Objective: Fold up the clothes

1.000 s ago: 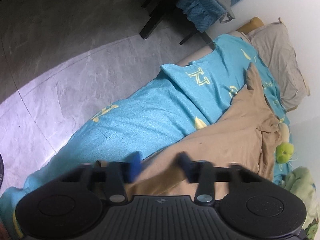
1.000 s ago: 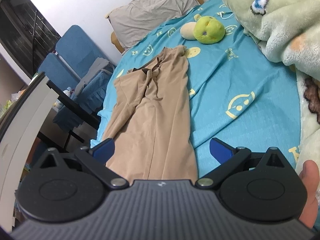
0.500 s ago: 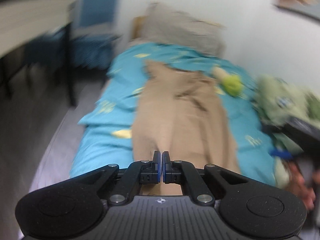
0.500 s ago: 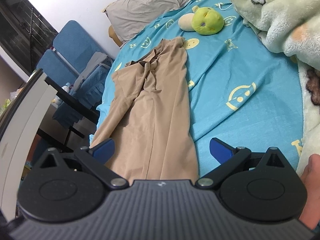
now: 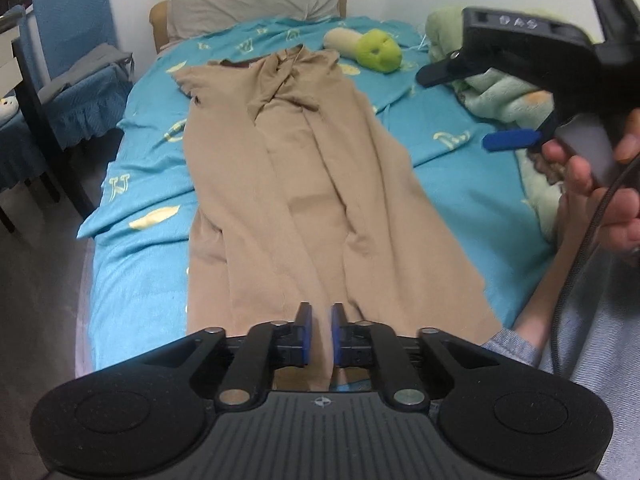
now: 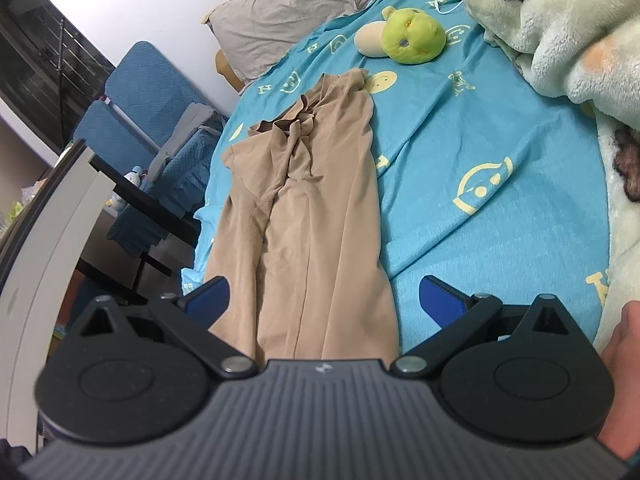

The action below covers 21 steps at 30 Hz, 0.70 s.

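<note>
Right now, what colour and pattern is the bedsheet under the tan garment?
The bedsheet is turquoise with pale yellow smiley faces and letter-like prints, clearest in the right wrist view.

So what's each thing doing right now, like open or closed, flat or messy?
Left gripper: nearly shut, small gap, at the garment's near hem.
Right gripper: wide open, holding nothing.
Tan garment: spread lengthwise, wrinkled, unfolded.
Green plush: lying on the sheet.
Fleece blanket: bunched up.
</note>
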Available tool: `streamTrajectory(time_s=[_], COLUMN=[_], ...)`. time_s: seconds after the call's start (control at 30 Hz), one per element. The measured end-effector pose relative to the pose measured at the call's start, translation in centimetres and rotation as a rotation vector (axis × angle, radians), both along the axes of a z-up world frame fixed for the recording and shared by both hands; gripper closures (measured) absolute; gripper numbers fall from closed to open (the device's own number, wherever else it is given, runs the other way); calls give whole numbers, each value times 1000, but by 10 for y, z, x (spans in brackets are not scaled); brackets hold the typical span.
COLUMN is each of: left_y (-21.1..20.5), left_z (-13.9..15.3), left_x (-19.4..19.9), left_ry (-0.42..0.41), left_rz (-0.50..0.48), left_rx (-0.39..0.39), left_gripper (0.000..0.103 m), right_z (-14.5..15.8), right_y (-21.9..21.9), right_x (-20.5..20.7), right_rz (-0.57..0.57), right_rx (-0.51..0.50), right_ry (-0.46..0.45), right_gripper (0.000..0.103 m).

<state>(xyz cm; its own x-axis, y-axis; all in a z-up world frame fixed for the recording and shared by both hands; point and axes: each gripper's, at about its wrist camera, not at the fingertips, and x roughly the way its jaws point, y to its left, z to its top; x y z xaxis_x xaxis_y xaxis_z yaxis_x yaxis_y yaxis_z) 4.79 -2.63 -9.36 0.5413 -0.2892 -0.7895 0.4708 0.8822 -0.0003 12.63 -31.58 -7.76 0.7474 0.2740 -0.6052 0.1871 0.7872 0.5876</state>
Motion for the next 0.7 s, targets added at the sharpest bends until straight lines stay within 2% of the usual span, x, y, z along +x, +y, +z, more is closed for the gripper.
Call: streamTrajectory(time_s=[0.03, 0.1, 0.13, 0.37, 0.43, 0.47, 0.5, 0.57, 0.63, 0.7], left_y=[0, -1, -3, -13, -13, -13, -13, -14, -14, -11], left_z=[0, 0, -1, -13, -16, -18, -20, -23, -27, -23], left_x=[0, -2, -1, 8, 11, 13, 15, 18, 21, 20], left_ry=[-4, -14, -14, 21, 36, 43, 51, 66, 81, 77], left_rz=[-4, -12, -15, -28, -24, -21, -19, -14, -10, -23], left_rx=[-4, -3, 3, 48, 52, 55, 57, 62, 66, 32], left_gripper=[79, 63, 61, 59, 61, 68, 82, 100, 102, 102], right_z=[0, 0, 0, 0, 0, 0, 0, 0, 0, -1], right_y=[0, 1, 1, 1, 1, 0, 0, 0, 0, 0], right_x=[0, 0, 0, 0, 0, 0, 0, 1, 0, -1], right_rz=[1, 3, 3, -1, -1, -1, -2, -4, -5, -7], right_rx=[2, 5, 6, 13, 13, 13, 13, 15, 17, 19], right_ry=[0, 0, -1, 1, 0, 0, 1, 4, 4, 5], right_gripper=[0, 0, 0, 0, 0, 0, 0, 0, 0, 0])
